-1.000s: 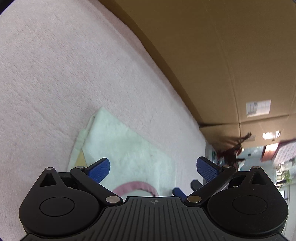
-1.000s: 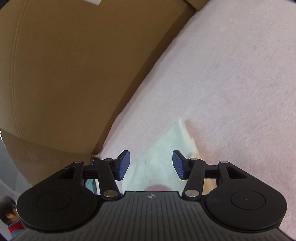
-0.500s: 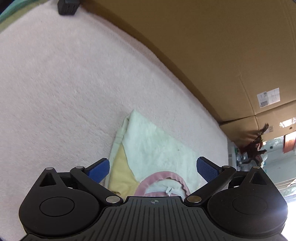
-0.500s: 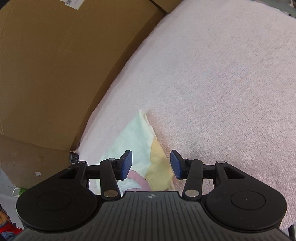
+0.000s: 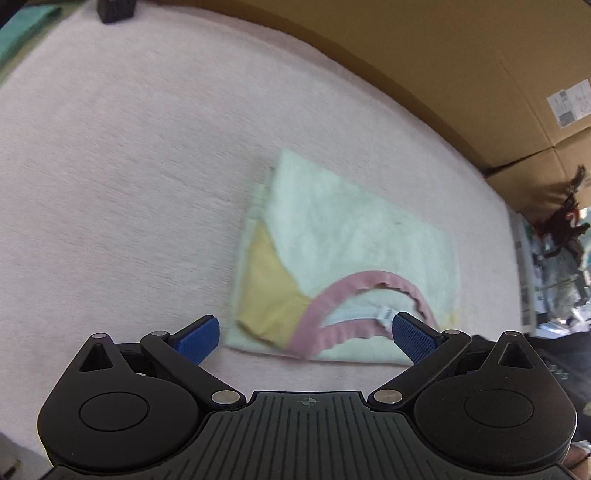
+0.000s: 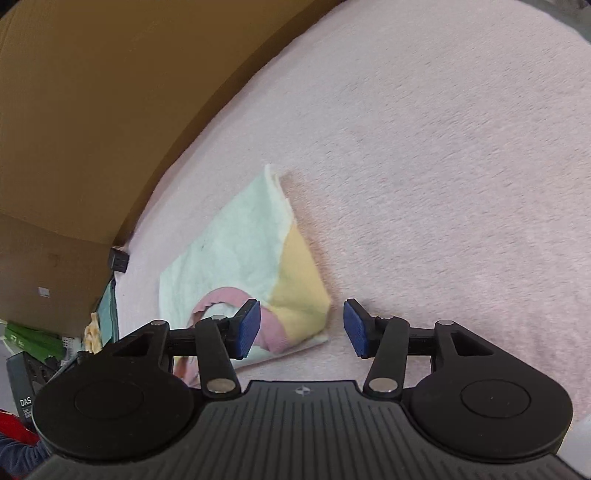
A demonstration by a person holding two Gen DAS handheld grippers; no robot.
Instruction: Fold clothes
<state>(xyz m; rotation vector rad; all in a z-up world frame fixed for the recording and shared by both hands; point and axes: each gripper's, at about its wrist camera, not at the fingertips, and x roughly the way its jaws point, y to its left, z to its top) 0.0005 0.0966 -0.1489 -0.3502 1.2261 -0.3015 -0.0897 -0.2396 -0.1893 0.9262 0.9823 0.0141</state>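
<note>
A folded garment (image 5: 351, 229) lies flat on the pink fleece surface (image 5: 110, 147). It is pale mint with a yellow patch, a pink collar and a white label. My left gripper (image 5: 306, 338) hovers just short of its near edge, open wide, with nothing between the blue pads. In the right wrist view the garment (image 6: 236, 236) lies ahead and to the left. My right gripper (image 6: 301, 326) is over its yellow corner with the jaws opening. The pads press on nothing.
Brown cardboard boxes (image 5: 443, 55) wall off the far side of the fleece, also seen as cardboard (image 6: 92, 92) on the left. A small black object (image 6: 118, 260) sits at the fleece edge near a teal cloth (image 5: 26, 26). Room clutter (image 5: 561, 258) lies beyond.
Both grippers have drawn back from the garment, so much more of it shows, with collar and yellow patch in full view. The left view has swung and rolled. The garment itself lies still.
</note>
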